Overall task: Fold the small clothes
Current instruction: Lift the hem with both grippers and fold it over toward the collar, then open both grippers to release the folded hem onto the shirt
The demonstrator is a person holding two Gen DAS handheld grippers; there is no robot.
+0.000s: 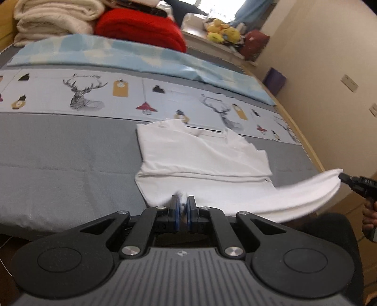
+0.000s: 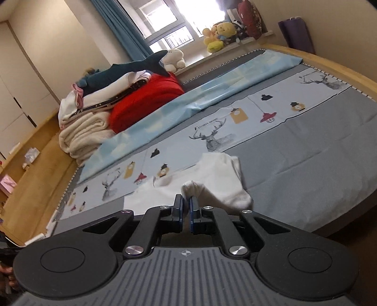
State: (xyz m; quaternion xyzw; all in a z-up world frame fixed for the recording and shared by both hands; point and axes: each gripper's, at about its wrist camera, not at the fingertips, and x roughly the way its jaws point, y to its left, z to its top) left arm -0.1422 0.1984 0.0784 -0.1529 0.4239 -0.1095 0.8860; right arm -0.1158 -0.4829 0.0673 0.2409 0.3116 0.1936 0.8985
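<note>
A small white garment (image 1: 202,160) lies on the grey bed cover, its far part folded flat with the collar toward the deer print. My left gripper (image 1: 183,201) is shut on a bunch of its near hem, lifted off the bed. The hem stretches right to my right gripper (image 1: 341,176), which pinches the other corner at the frame's right edge. In the right wrist view my right gripper (image 2: 186,202) is shut on a white tuft of the same garment (image 2: 219,181), whose cloth hangs down to the bed beyond the fingers.
The bed (image 1: 59,150) has a grey cover with a deer-print band and a light blue sheet (image 1: 141,56). Folded cream blankets (image 1: 51,18) and a red blanket (image 1: 141,28) are stacked at its far end. Plush toys (image 2: 219,35) line the windowsill. A wall (image 1: 329,70) runs along the right.
</note>
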